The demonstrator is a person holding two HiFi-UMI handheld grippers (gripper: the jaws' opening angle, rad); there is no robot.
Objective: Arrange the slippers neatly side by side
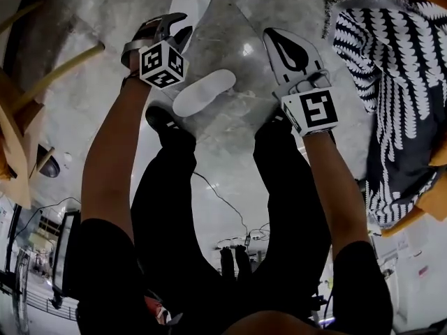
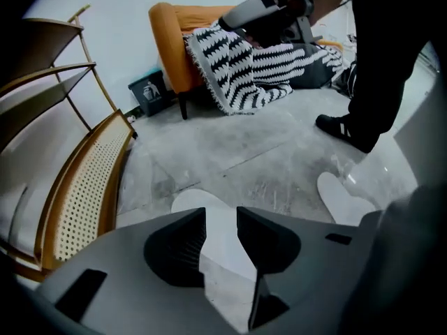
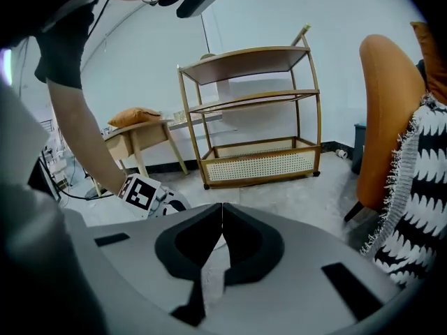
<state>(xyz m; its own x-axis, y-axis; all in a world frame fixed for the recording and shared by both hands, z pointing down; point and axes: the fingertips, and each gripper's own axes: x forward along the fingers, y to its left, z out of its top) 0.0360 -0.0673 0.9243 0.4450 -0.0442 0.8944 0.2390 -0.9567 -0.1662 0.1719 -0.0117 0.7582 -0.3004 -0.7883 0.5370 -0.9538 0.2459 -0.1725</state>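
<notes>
two white slippers on the grey floor [image 1: 230, 54], apart and at different angles: nearer slipper [image 1: 204, 93] just ahead of a black shoe [image 1: 162, 121], farther slipper [image 1: 190, 2] beneath the left gripper [image 2: 221, 222]. left jaws spread wide, farther slipper showing in the gap, not gripped. right gripper [image 3: 222, 215] shut tight, empty, near the striped blanket [image 1: 391, 82].

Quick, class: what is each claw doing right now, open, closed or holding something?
Left claw: open, gripping nothing; white slipper lies beyond it.
Right claw: closed, empty.
</notes>
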